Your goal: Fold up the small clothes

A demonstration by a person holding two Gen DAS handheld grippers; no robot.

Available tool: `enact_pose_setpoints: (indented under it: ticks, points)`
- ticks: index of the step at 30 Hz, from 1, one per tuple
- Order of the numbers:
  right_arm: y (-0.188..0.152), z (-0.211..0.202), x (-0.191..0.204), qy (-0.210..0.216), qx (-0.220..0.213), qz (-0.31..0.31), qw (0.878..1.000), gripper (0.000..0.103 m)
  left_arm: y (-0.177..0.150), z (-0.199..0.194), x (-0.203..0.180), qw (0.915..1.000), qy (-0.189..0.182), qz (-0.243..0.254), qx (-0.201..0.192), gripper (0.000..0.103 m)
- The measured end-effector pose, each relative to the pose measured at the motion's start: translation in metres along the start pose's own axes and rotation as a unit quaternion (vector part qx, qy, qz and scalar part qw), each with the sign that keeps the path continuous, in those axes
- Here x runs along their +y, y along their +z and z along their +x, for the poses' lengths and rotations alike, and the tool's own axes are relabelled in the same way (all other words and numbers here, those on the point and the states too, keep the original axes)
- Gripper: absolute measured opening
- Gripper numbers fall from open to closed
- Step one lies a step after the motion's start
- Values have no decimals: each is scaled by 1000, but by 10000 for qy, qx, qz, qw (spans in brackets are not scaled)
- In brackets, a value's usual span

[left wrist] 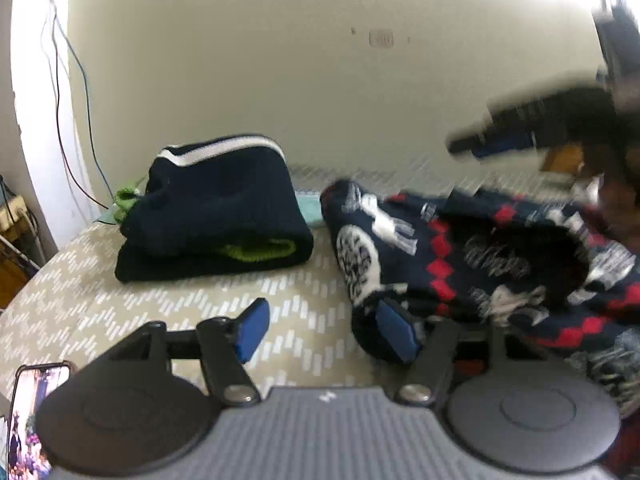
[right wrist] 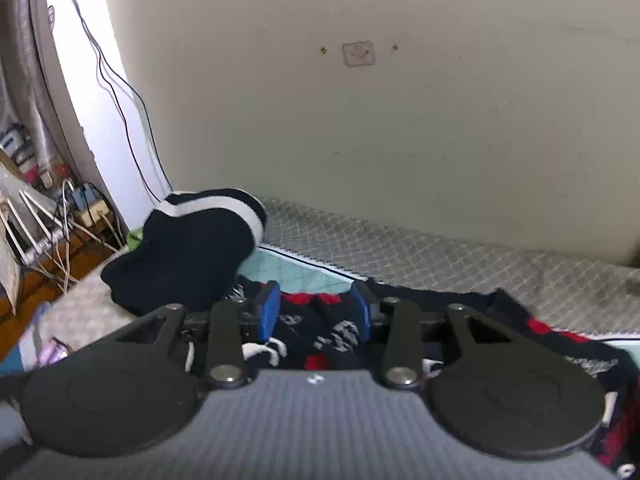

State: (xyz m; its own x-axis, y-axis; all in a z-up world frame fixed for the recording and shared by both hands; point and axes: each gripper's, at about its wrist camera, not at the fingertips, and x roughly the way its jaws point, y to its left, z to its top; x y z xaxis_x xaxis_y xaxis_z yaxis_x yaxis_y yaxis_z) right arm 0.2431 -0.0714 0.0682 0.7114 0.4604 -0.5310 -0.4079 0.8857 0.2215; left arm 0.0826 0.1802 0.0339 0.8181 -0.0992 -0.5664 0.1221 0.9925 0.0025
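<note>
A patterned navy, red and white sweater [left wrist: 472, 256] lies crumpled on the bed at the right; it also shows below my right gripper in the right wrist view [right wrist: 324, 332]. A folded navy garment [left wrist: 216, 212] with a white stripe and green lining sits to its left, and shows in the right wrist view [right wrist: 192, 248]. My left gripper [left wrist: 324, 330] is open, low over the bed, its right pad touching the sweater's near edge. My right gripper [right wrist: 316, 312] is open above the sweater; it appears blurred in the left wrist view [left wrist: 504, 140].
The patterned bedspread [left wrist: 160, 308] covers the bed, with a grey quilt [right wrist: 460, 256] along the wall. A light blue cloth [right wrist: 288, 268] lies behind the clothes. A phone [left wrist: 32, 412] lies at the near left. Cables and a power strip [right wrist: 88, 208] sit beyond the bed's left edge.
</note>
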Motion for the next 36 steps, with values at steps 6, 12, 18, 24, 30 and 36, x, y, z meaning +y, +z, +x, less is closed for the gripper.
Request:
enact_pose_setpoints:
  ticks: [6,12,18,24,30,36]
  points:
    - [-27,-7,-3,-262,535,-672,9960,60,44,11,29,9965,-401,-707,-216,77]
    - [-26,-28,-26,-906,-38,-394,9951,8,68,116,-8,9936,-402,-96,1051,10]
    - [-20,-117,-91,-1482,-1355,1024,9743,8,88,116,-17,9987,-389,-51,312,10]
    - [-91,-102,-143,-2047,172,1795,9621,28,59,107,-28,9964,182,705,444,36]
    - [-98,-151,-136,-1694,-323,2115,9620,33,43,33,4,9968,-546,-17,581,83]
    - [-54,-108,-99,-922,-200,1356,9863,33,6,27,-24,9903,-849,181,1085,69]
